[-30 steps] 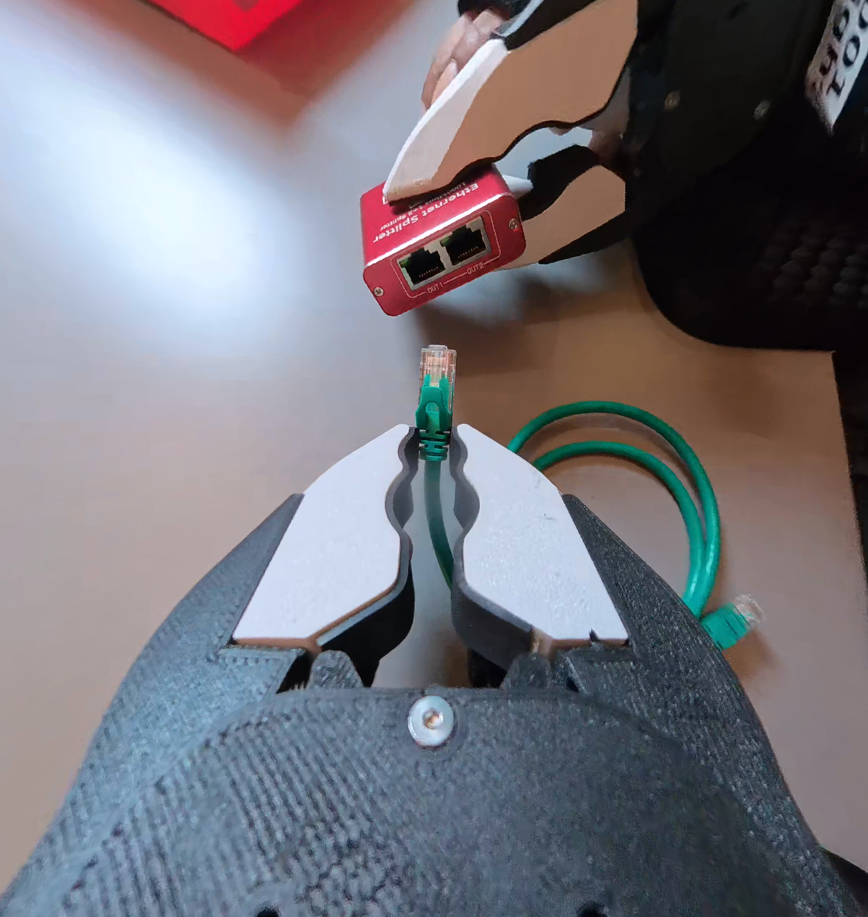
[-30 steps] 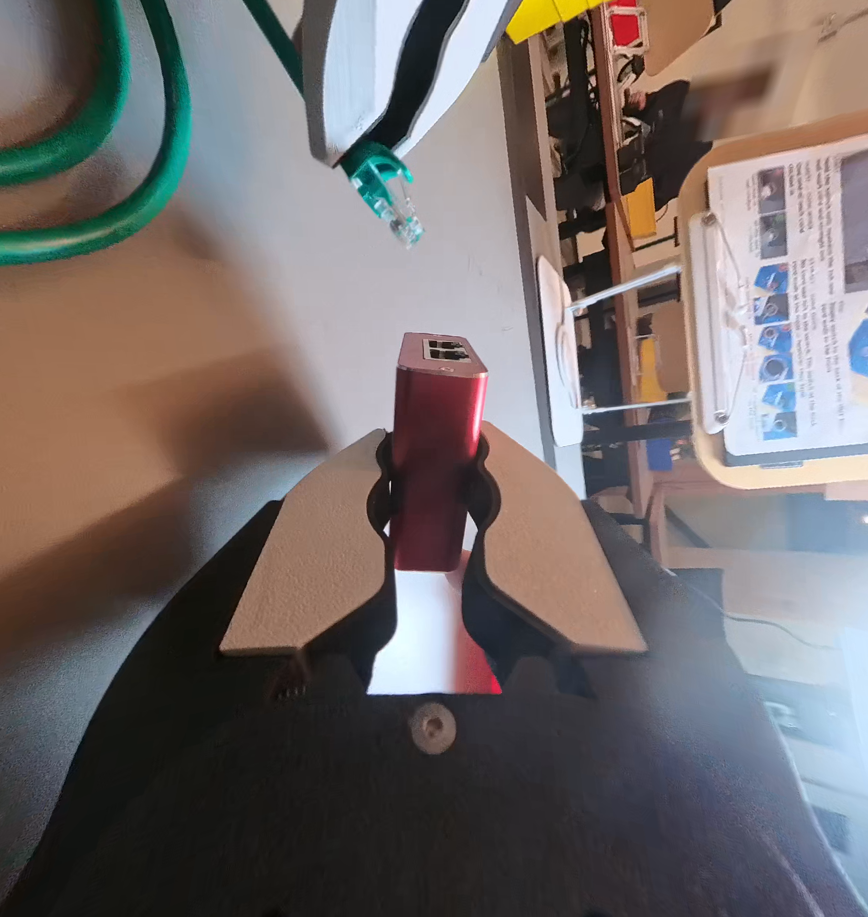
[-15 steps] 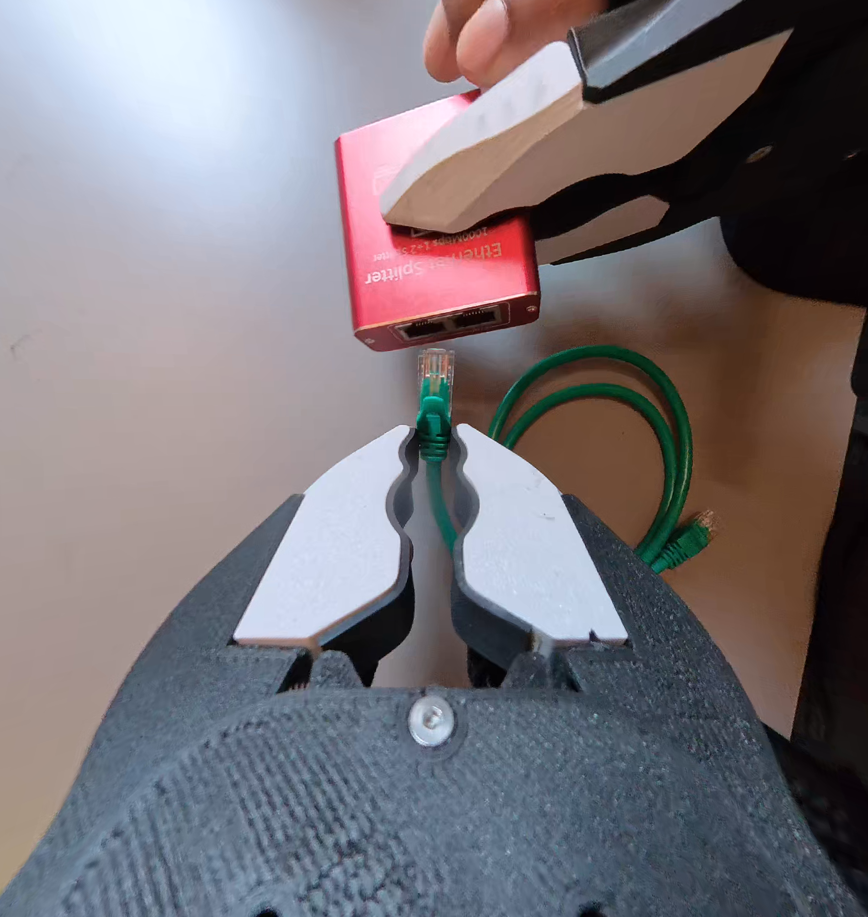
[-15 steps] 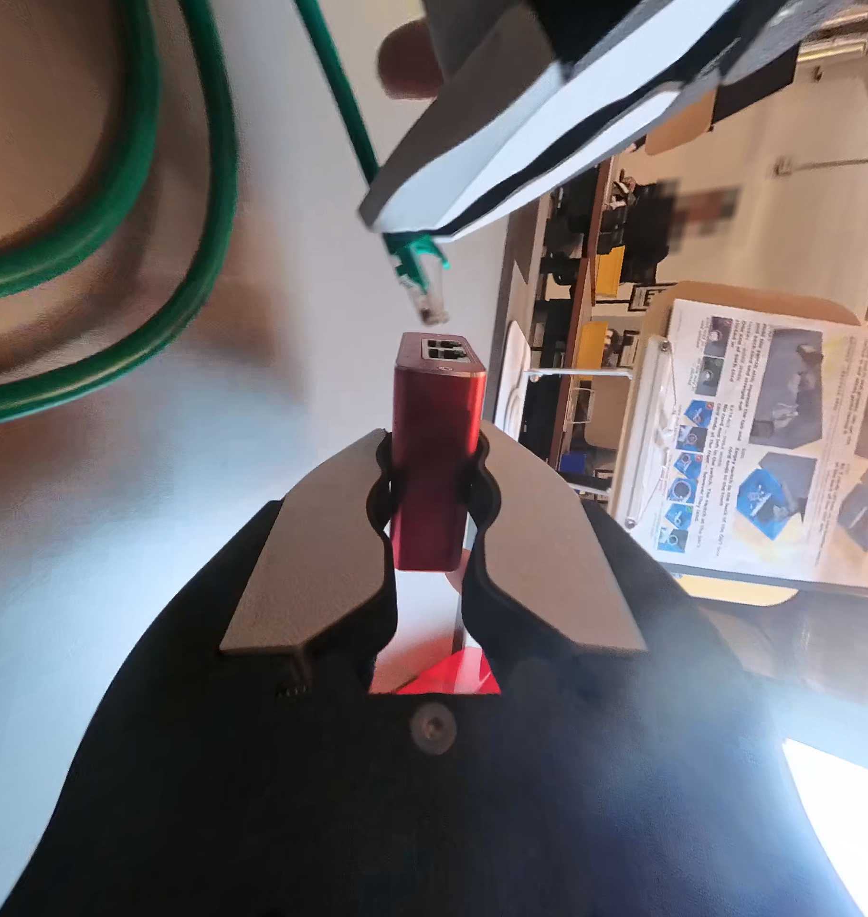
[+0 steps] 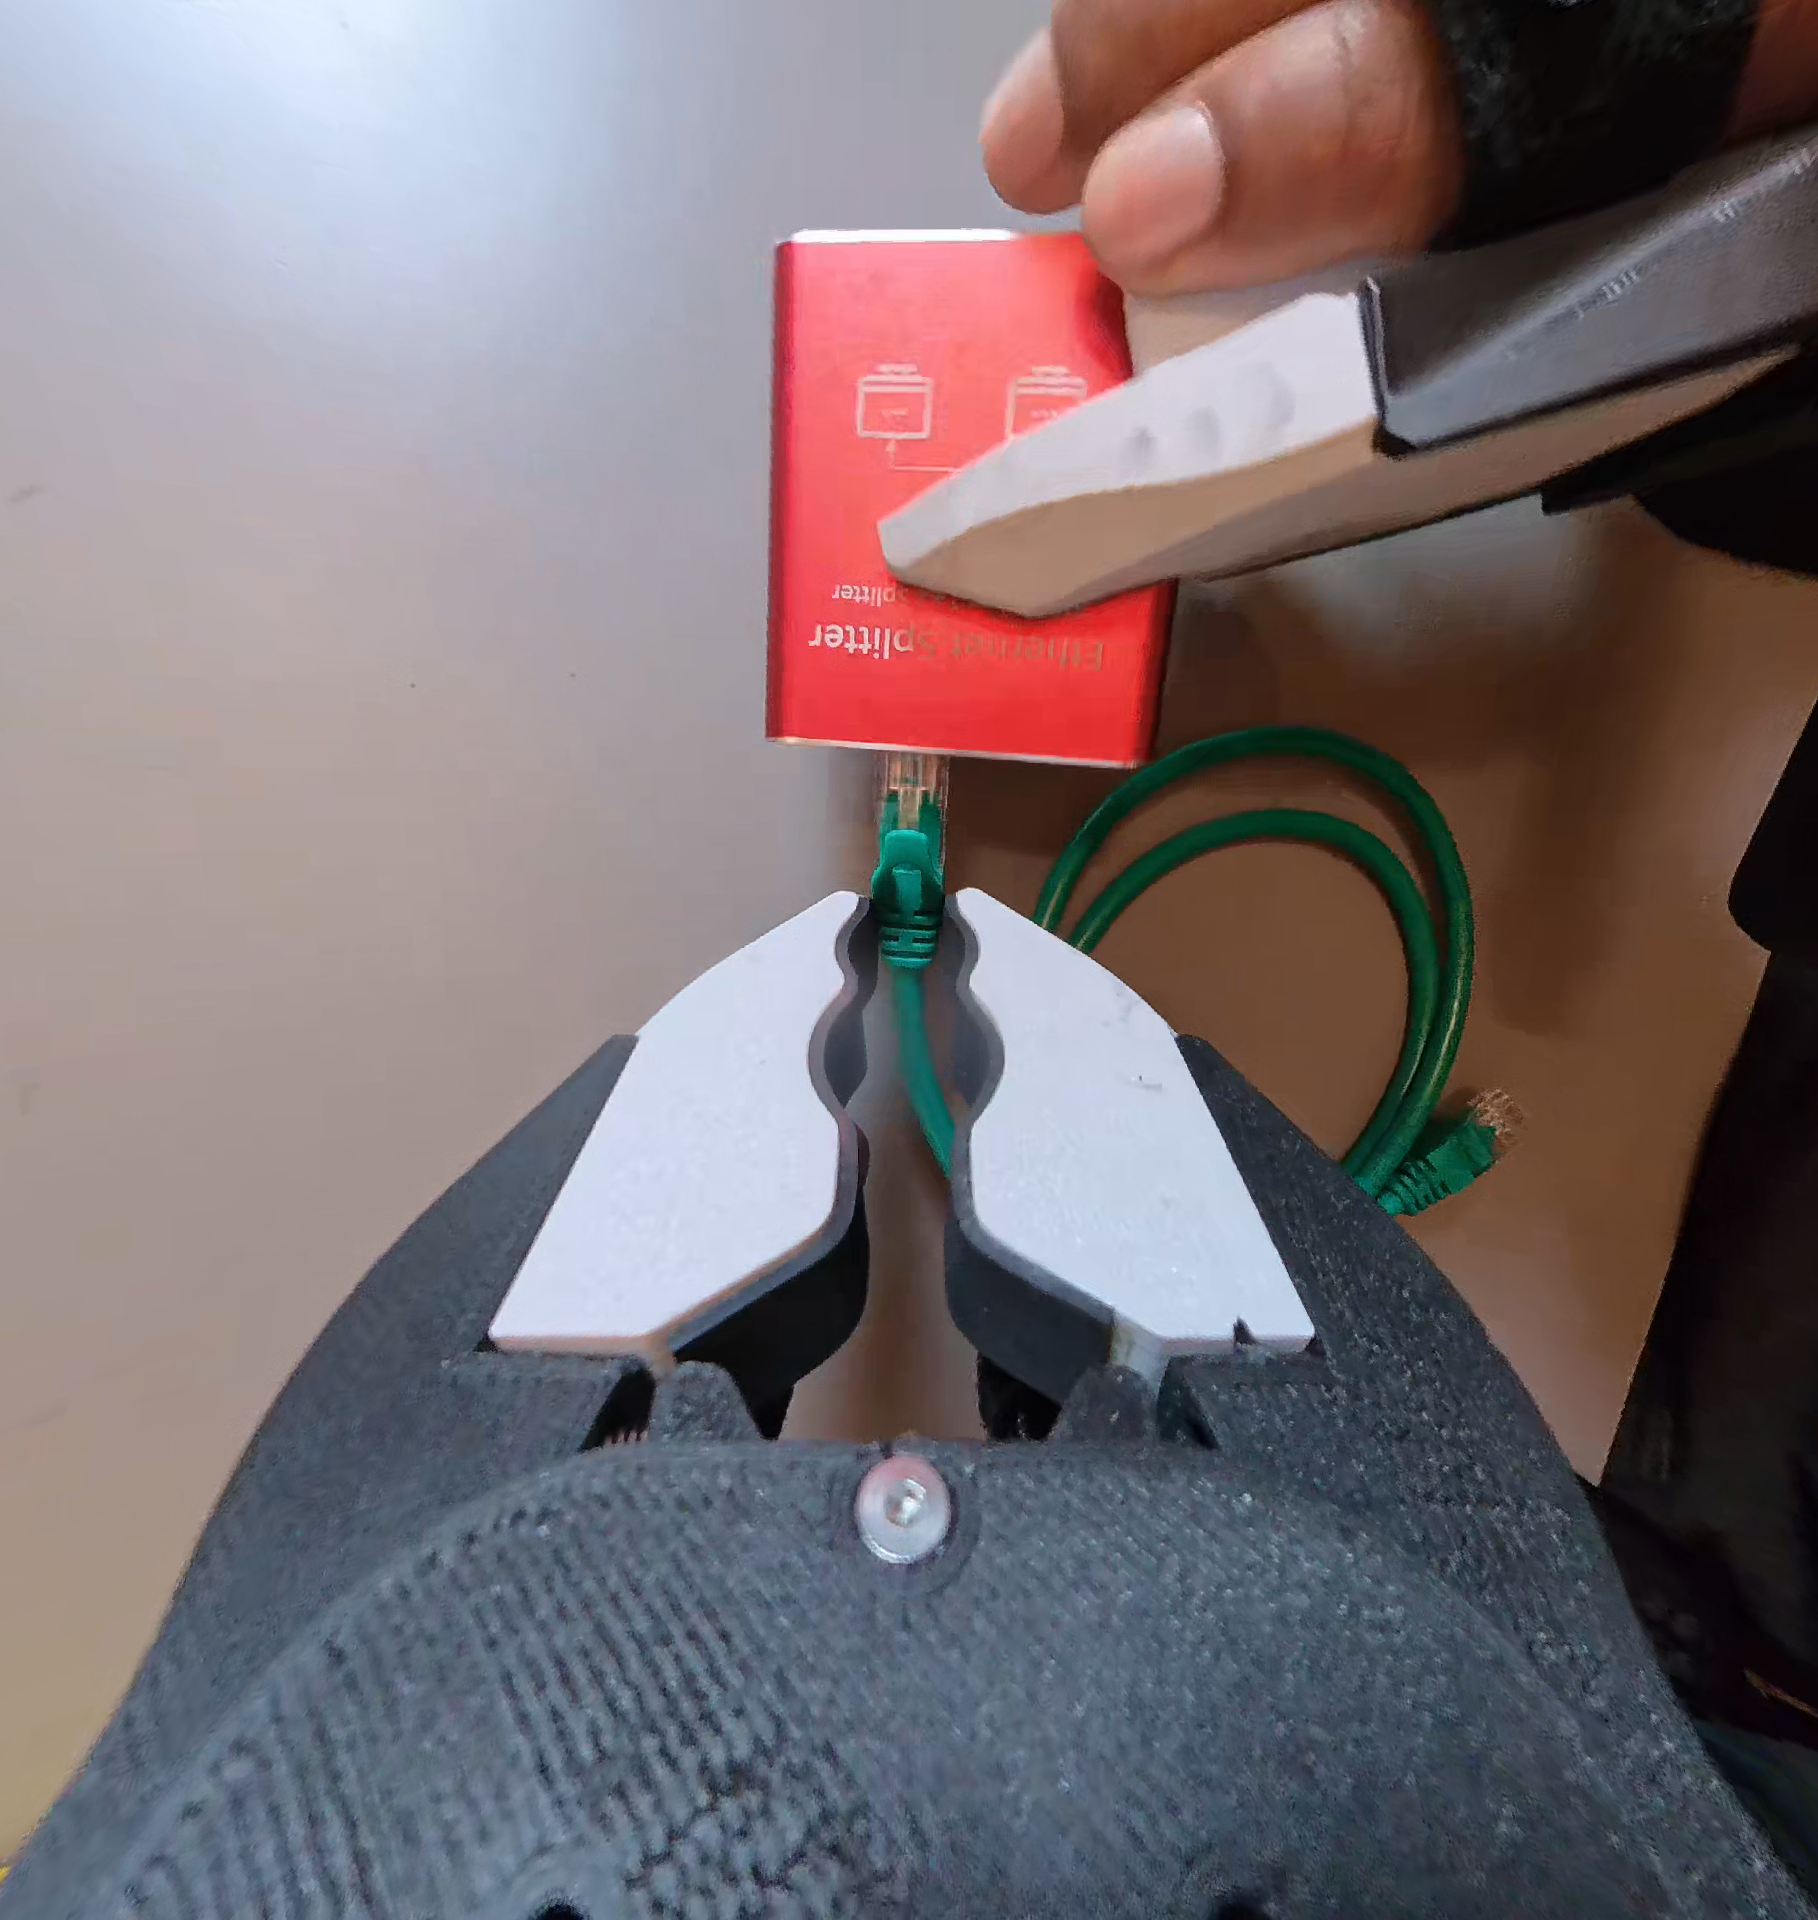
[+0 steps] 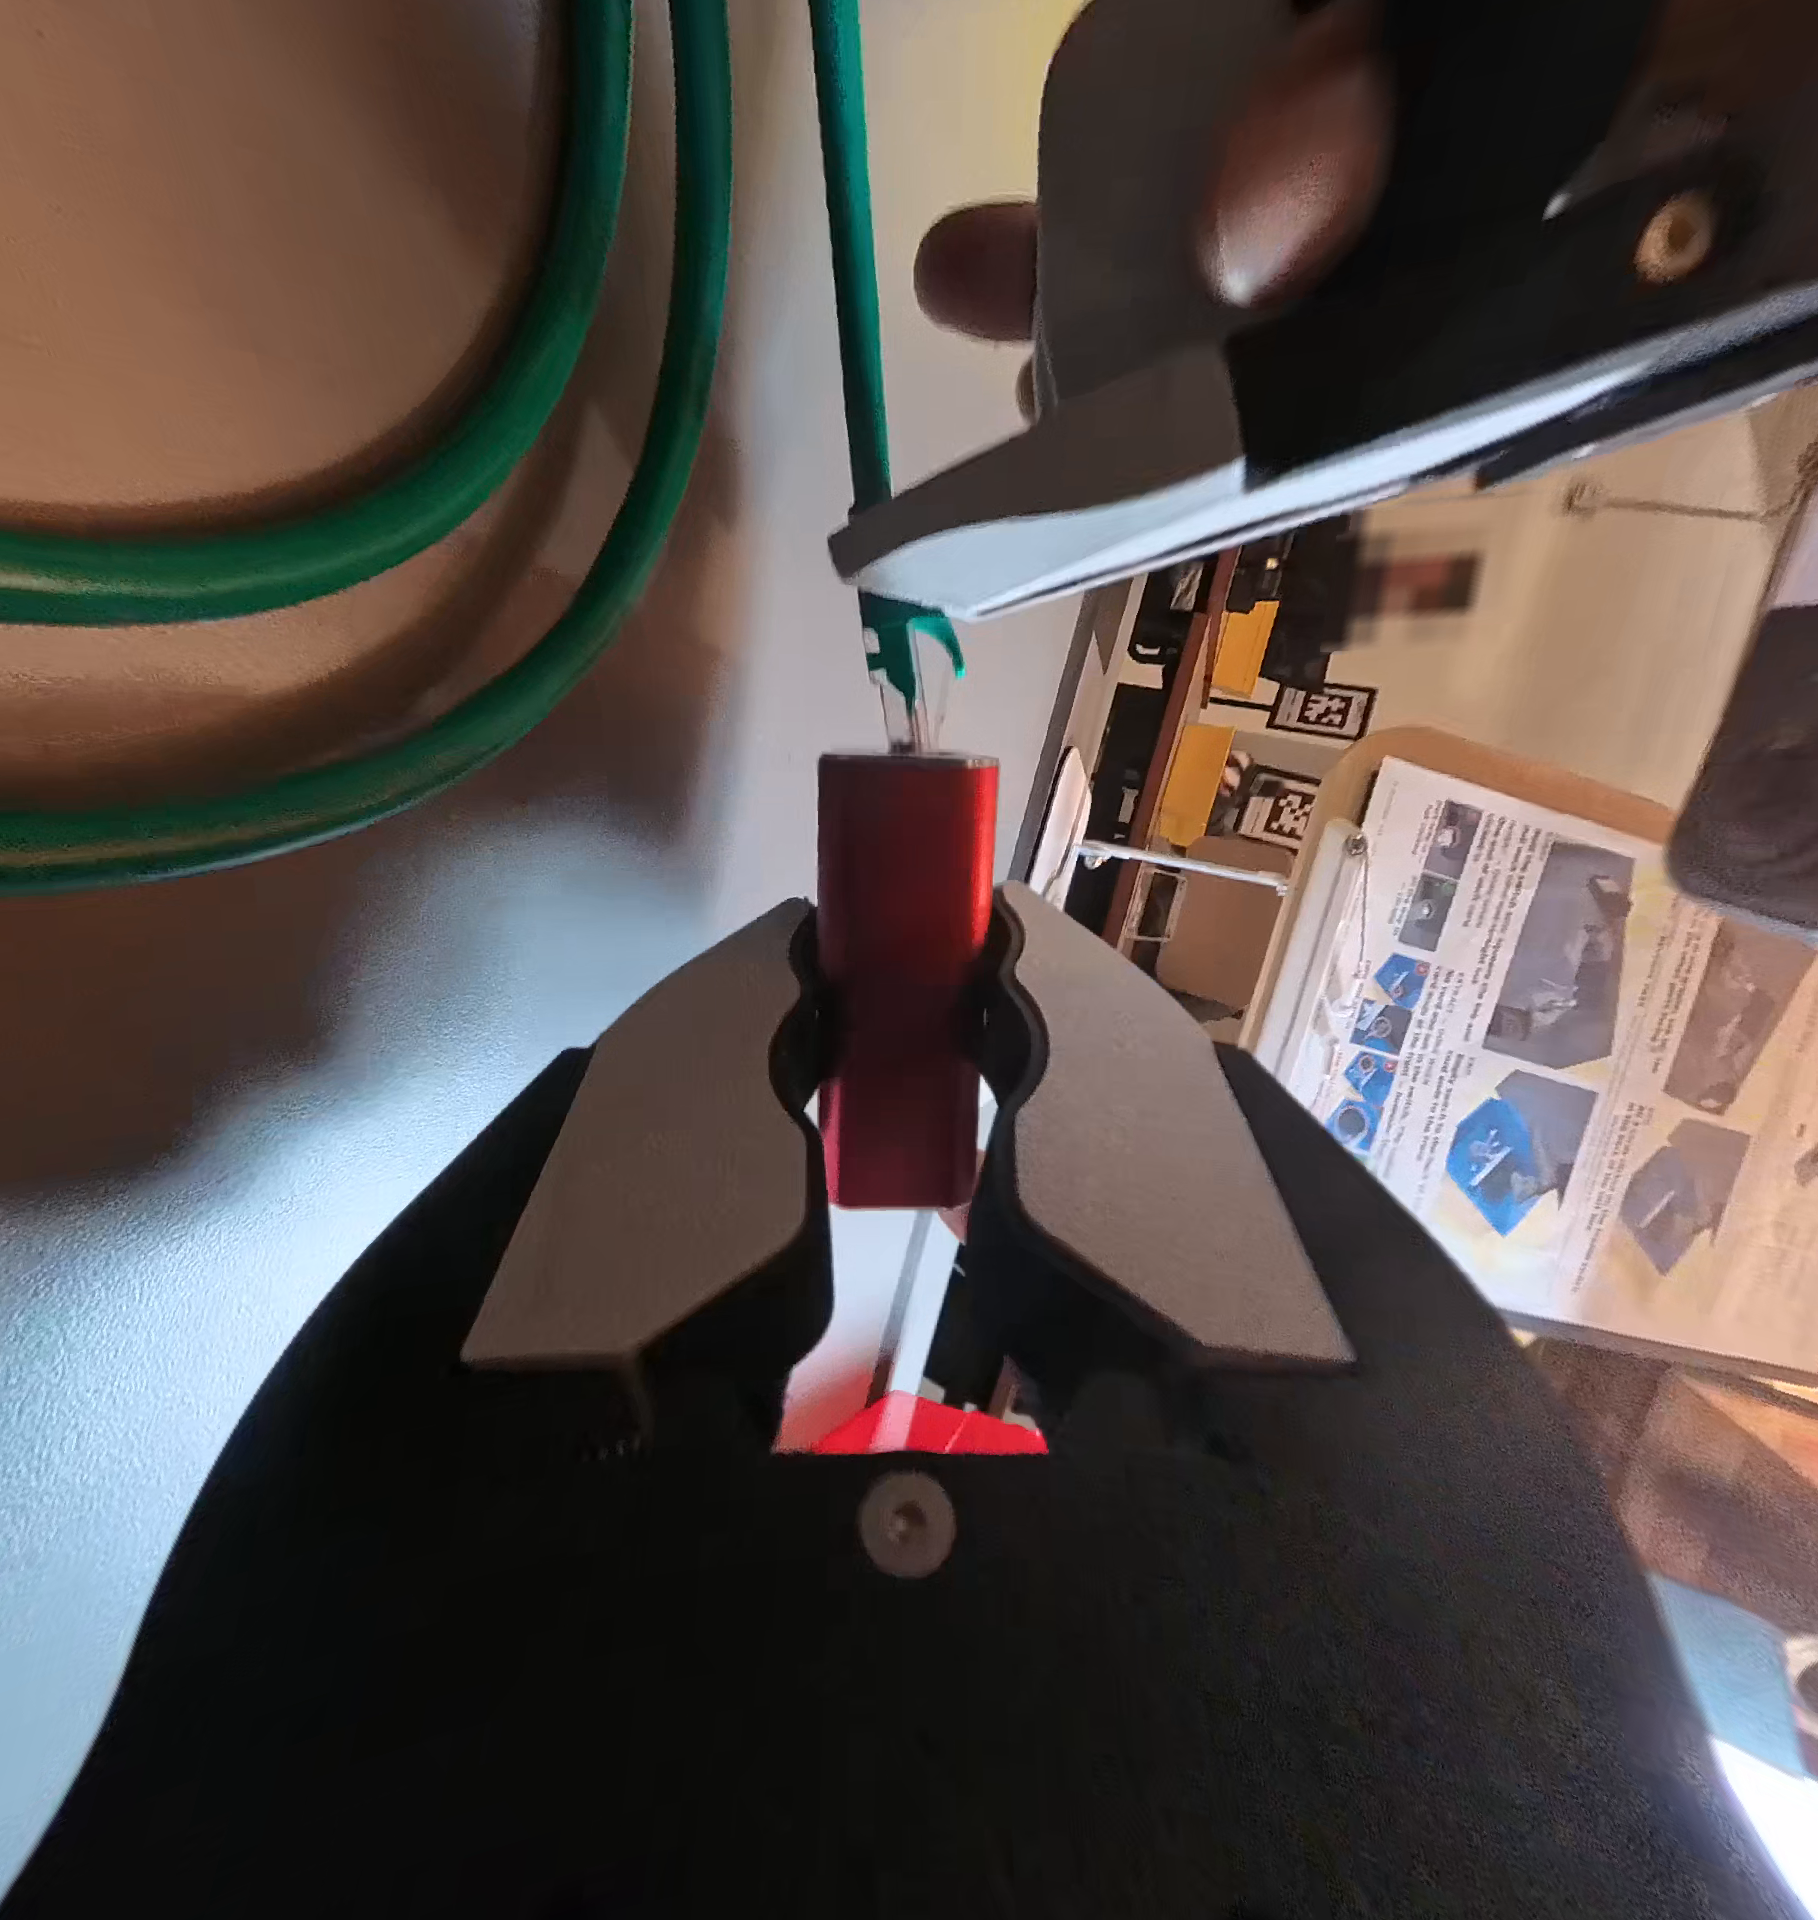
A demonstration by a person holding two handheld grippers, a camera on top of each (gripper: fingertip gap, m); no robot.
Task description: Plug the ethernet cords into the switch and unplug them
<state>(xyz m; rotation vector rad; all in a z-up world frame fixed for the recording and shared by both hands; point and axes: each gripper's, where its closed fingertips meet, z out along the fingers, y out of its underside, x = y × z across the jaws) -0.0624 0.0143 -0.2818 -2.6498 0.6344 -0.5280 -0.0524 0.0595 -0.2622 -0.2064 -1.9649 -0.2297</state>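
We find the left gripper with fingers narrowed onto the green boot of the ethernet cord, its clear plug tip entering the red switch. The right gripper clamps that switch above the counter. Slack cord loops alongside.

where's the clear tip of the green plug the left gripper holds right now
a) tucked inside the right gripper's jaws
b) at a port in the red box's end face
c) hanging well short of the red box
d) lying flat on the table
b: the left gripper clamps the green plug, whose clear tip meets the end face of the red box held by the right gripper.
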